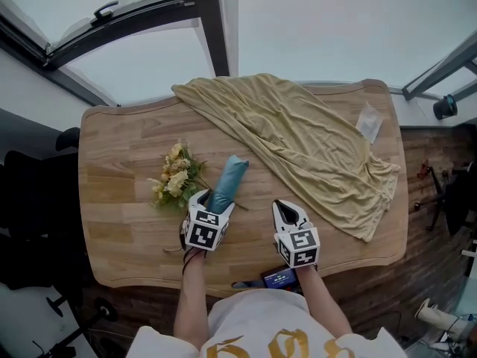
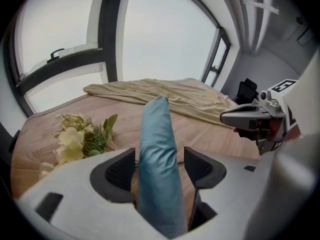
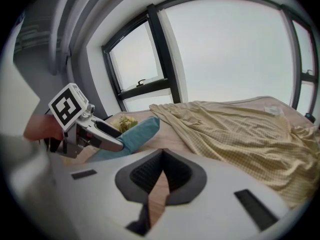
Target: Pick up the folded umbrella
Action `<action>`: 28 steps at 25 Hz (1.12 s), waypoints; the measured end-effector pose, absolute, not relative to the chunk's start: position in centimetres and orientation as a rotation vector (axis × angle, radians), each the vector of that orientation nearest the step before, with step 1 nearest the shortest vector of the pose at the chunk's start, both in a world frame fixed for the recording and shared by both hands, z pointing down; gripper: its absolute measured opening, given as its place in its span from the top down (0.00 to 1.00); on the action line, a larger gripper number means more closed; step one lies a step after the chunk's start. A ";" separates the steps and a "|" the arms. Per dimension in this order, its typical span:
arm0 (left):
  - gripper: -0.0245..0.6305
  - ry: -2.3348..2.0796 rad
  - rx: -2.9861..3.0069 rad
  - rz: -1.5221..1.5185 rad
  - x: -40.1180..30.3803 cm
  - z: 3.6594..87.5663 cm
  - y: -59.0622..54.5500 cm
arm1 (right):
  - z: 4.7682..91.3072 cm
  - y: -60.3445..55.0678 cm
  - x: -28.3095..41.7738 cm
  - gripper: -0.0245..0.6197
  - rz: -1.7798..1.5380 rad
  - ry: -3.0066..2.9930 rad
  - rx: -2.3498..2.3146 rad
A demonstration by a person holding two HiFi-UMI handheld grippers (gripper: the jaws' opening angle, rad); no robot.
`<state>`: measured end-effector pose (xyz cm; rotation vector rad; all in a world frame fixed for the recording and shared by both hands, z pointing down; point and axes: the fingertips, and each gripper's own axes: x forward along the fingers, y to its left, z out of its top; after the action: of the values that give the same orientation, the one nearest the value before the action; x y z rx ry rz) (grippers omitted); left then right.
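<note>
Grasp step: left hand-held gripper (image 2: pixel 159 166) released, jaws straddling near end of folded umbrella (image 1: pixel 229 176) lying on desk (image 1: pixel 119 200) right of flowers (image 1: pixel 175 176); right hand-held gripper (image 3: pixel 161 176) clenched, empty; next: clamp, lift.

The room looks like an office or small studio rather than a home. Tall windows (image 1: pixel 320 21) with dark metal frames fill the top of the head view. One has a tilt handle (image 1: pixel 105 10) at the upper left, and only pale sky shows through the glass. Below them a light wooden table (image 1: pixel 119 245) with rounded corners stands on a dark plank floor (image 1: pixel 417 245), seen at the right. A black chair (image 1: pixel 33 192) sits at the left edge, and the legs of a stand (image 1: pixel 56 304) show at the lower left. A dark lamp- or camera-like device (image 1: pixel 446 107) is at the right edge. A plain grey wall (image 2: pixel 270 66) closes the right of the left gripper view.
</note>
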<state>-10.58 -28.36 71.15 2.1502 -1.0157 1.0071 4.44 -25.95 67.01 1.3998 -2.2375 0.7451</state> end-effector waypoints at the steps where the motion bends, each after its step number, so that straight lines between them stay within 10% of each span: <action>1: 0.50 -0.998 2.139 1.033 -10.4 71.4 -28.3 | 67.2 -26.1 4.7 0.95 0.750 -2.231 1.406; 28: 0.48 -0.817 1.984 1.335 -9.5 76.2 -28.3 | 68.9 -25.9 5.8 0.95 0.779 -2.190 1.397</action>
<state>-9.45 -28.28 76.24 1.9844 -0.8166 1.3352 5.84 -25.87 68.88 1.3966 -2.1898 0.7792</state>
